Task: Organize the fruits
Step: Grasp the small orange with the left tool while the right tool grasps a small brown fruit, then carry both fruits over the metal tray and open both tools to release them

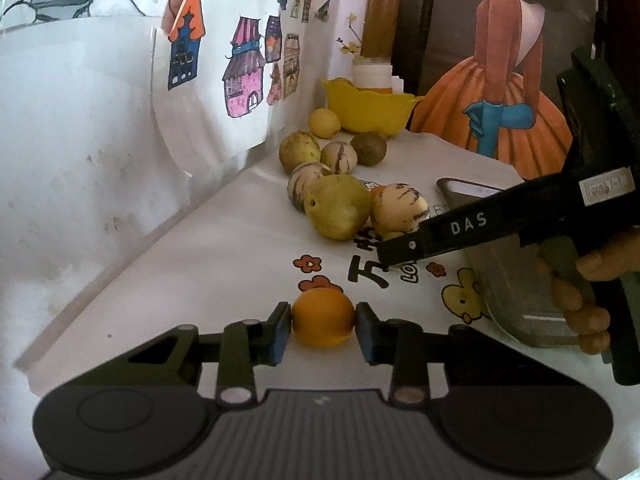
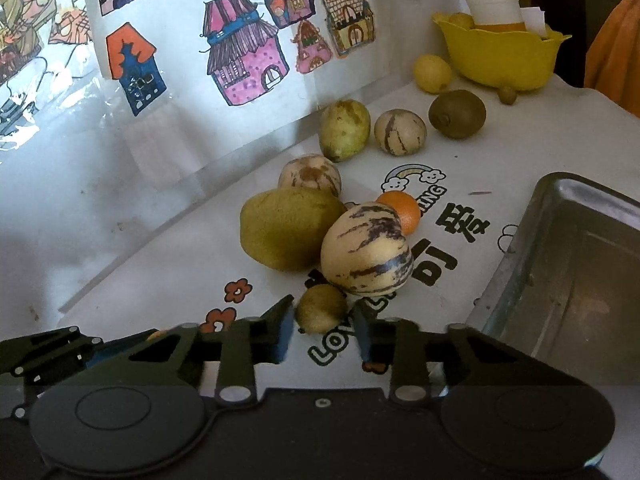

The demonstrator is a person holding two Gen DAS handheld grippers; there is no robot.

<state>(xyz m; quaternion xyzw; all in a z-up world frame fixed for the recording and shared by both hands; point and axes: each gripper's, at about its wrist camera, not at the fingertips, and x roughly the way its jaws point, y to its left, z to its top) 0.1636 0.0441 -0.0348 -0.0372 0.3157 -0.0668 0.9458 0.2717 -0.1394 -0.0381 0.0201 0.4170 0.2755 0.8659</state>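
My left gripper (image 1: 323, 330), black linkage arms, blue pads, silver rivets, ribbed grey body; my right gripper (image 2: 323, 326) alike, white "DAS" lettering on its side

The metal tray (image 2: 568, 264) is seen as dull grey steel, brushed and a little stained inside, with a soft shine along its rim. The yellow bowl (image 2: 500, 56) looks to be made of smooth plastic with a mild gloss. The table cover (image 2: 460, 152) appears as white cloth or sheet, matt, with printed cartoons. The drawings of houses (image 2: 244, 60) are made on paper, and a clear glossy film is seen over them. The orange (image 1: 323, 317) has a finely pitted, slightly shiny peel. The striped melon (image 2: 366, 250) is smooth and satin. The kiwi (image 2: 457, 114) is matt and fuzzy. The gripper pads (image 1: 282, 334) look like blue matt rubber, and the gripper bodies are of black matt plastic.
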